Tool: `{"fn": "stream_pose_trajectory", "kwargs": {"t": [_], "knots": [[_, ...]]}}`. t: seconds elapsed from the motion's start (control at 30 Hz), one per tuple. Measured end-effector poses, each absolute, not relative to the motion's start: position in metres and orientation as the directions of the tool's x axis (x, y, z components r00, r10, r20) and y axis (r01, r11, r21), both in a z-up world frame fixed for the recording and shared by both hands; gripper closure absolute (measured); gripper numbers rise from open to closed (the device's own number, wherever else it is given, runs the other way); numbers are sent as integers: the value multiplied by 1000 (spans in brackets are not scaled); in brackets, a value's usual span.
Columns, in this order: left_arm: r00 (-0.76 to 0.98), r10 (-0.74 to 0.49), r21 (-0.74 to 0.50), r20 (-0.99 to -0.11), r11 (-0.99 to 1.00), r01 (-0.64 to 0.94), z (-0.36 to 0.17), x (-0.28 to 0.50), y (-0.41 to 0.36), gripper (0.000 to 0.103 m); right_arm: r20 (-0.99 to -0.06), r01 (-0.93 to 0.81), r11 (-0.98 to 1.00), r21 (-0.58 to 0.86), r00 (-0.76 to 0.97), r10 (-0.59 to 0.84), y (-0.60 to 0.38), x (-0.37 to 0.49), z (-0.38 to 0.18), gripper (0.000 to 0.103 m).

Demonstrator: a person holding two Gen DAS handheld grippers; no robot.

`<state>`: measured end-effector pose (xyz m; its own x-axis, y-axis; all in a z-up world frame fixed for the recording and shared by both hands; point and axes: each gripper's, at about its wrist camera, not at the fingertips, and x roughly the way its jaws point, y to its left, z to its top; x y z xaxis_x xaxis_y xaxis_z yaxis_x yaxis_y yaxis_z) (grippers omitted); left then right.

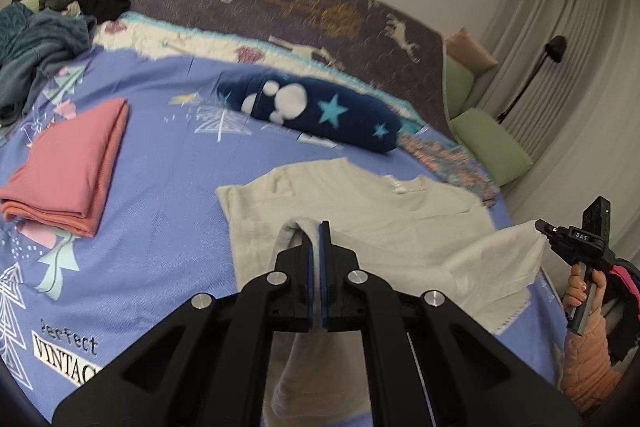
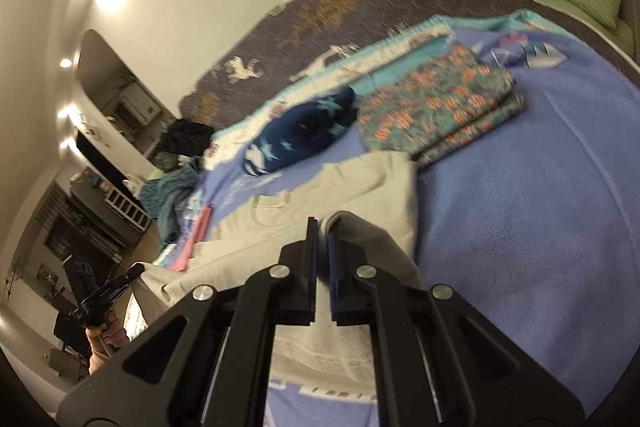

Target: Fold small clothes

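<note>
A bed [image 1: 168, 131] under a lavender tree-print cover fills the room in front of me, and on it, nearer me than the navy star-patterned roll [image 1: 320, 111], lies the cream T-shirt [image 1: 360, 211] I am folding. My left hand-held gripper [image 1: 320, 231] is clamped on one bottom corner of its hem, and my right hand-held gripper [image 2: 322, 227] is clamped on the other, both raised off the cover. A folded pink garment [image 1: 68, 167] lies left of the roll, a folded floral one [image 2: 440, 107] on its other side.

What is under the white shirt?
Under the white shirt you can see the purple bedsheet sticking out around it. The left gripper and right gripper each pinch its edge. Whatever lies directly beneath the cloth is hidden.
</note>
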<state>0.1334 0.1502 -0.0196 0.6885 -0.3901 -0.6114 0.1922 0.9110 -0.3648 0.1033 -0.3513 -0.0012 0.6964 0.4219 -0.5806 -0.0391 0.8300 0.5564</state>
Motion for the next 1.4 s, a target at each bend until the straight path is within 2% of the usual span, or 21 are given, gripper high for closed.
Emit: {"fn": "stream_pose_trajectory", "kwargs": {"t": [0.13,0.27,0.3,0.47,0.5,0.63,0.7,0.73,0.77,0.8,0.83,1.03,1.4], "knots": [[651,-360,-363,-668,922,138,-52,154,156,96,-657,39,840,541,644,393,-353,130,-41,97],[646,-349,-379,-679,920,99,-61,146,172,75,-672,37,840,541,619,406,-355,129,-52,93],[648,-347,-380,-678,920,95,-60,143,174,72,-676,31,850,526,622,396,-355,126,-50,87],[673,-355,-376,-649,918,122,-50,99,182,65,-686,-13,889,458,631,363,-354,96,-35,76],[670,-361,-373,-648,918,134,-50,91,181,64,-691,-21,896,443,628,356,-353,90,-33,71],[635,-359,-341,-684,927,157,-59,70,172,63,-732,-35,919,392,592,336,-348,75,-39,54],[617,-352,-325,-704,932,160,-67,66,168,63,-756,-35,931,363,573,316,-344,70,-47,53],[614,-348,-322,-709,934,157,-69,65,168,63,-765,-32,932,360,561,315,-342,69,-51,53],[614,-343,-319,-711,935,153,-70,65,167,67,-773,-26,935,354,554,308,-341,68,-55,57],[614,-343,-319,-711,935,152,-71,65,167,88,-776,-23,938,346,554,300,-340,68,-57,81],[611,-345,-319,-712,935,156,-70,67,165,99,-775,-16,940,340,561,290,-340,68,-56,95],[636,-327,-280,-699,944,177,-53,63,158,98,-699,-59,932,359,644,310,-337,58,-24,96],[623,-316,-260,-716,948,182,-30,73,157,98,-648,-99,898,428,659,382,-340,62,3,97]]}}
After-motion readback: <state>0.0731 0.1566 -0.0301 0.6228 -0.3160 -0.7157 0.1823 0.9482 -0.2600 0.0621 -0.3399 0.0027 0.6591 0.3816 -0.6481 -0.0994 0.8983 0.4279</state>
